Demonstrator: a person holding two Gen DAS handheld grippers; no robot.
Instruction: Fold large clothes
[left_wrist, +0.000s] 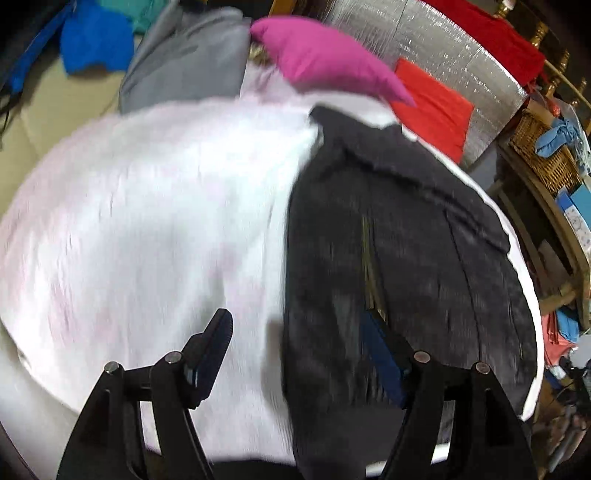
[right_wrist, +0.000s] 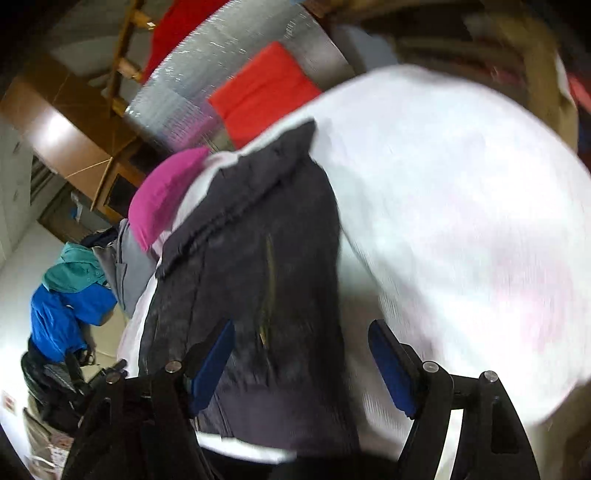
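Note:
A dark charcoal jacket (left_wrist: 406, 251) with a brass zip lies flat on a white-covered table (left_wrist: 147, 221); the right wrist view shows the same jacket (right_wrist: 251, 258) from its other side. My left gripper (left_wrist: 299, 343) hovers over the jacket's near left edge, jaws wide apart, nothing between the blue pads. My right gripper (right_wrist: 301, 354) hangs over the jacket's near right edge and the white cover (right_wrist: 461, 221), also open and empty. Both views are blurred by motion.
A magenta garment (left_wrist: 325, 59), a grey one (left_wrist: 188, 59) and blue and teal clothes (left_wrist: 96, 44) lie at the far end. A folded red cloth (left_wrist: 432, 107) rests on a silver foil surface (left_wrist: 443, 48). A wicker basket (left_wrist: 546, 147) and cluttered shelves stand at right.

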